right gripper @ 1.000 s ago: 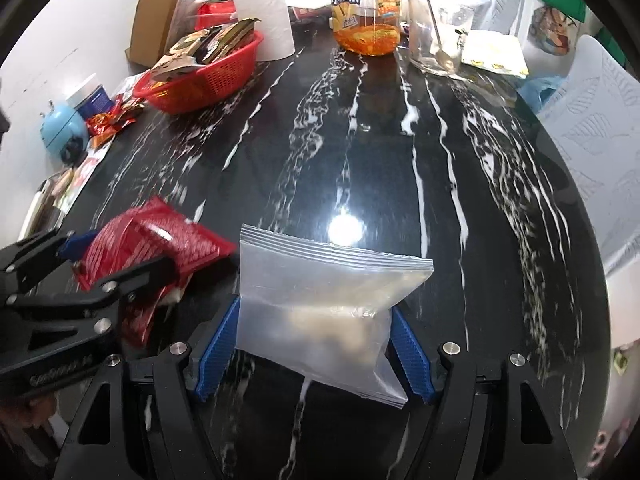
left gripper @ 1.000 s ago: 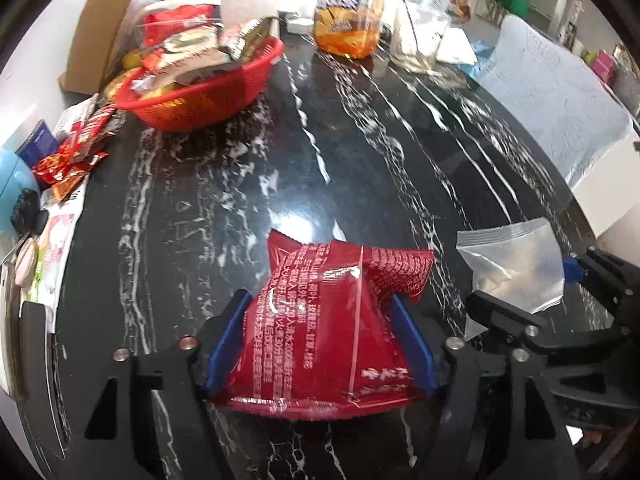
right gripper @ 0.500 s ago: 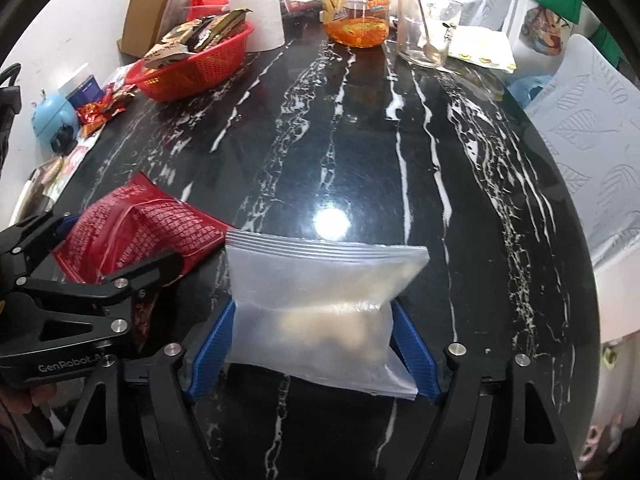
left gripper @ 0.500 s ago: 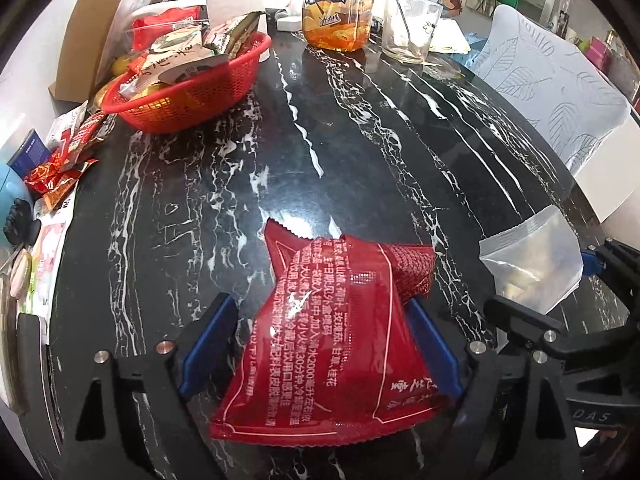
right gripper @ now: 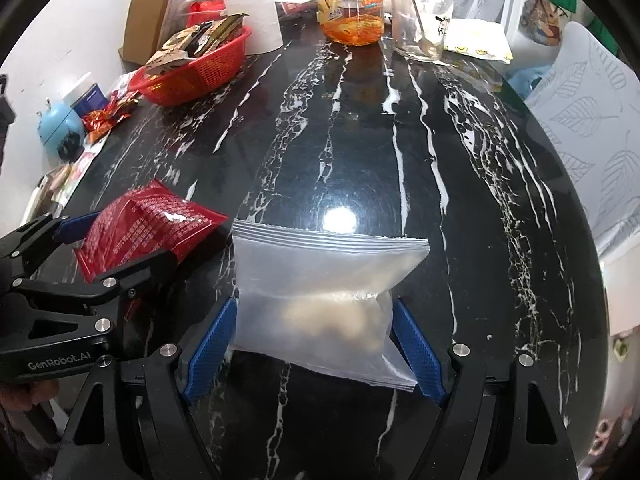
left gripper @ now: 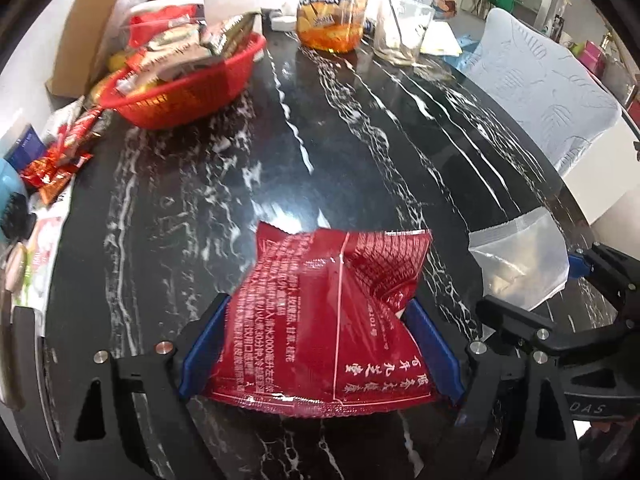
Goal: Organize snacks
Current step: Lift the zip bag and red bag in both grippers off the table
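the red basket [left gripper: 188,92] and its snacks are motion-blurred; pale contents inside the clear bag [right gripper: 320,304] stay indistinct.

A glossy black marble table [right gripper: 400,152] with white veins mirrors a ceiling light. A white wall [right gripper: 72,20] stands left; a leaf-patterned pale chair [right gripper: 592,120] stands right.

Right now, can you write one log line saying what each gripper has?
left gripper: shut on red snack packet | right gripper: shut on clear zip bag | both over black marble table | red basket: far-left
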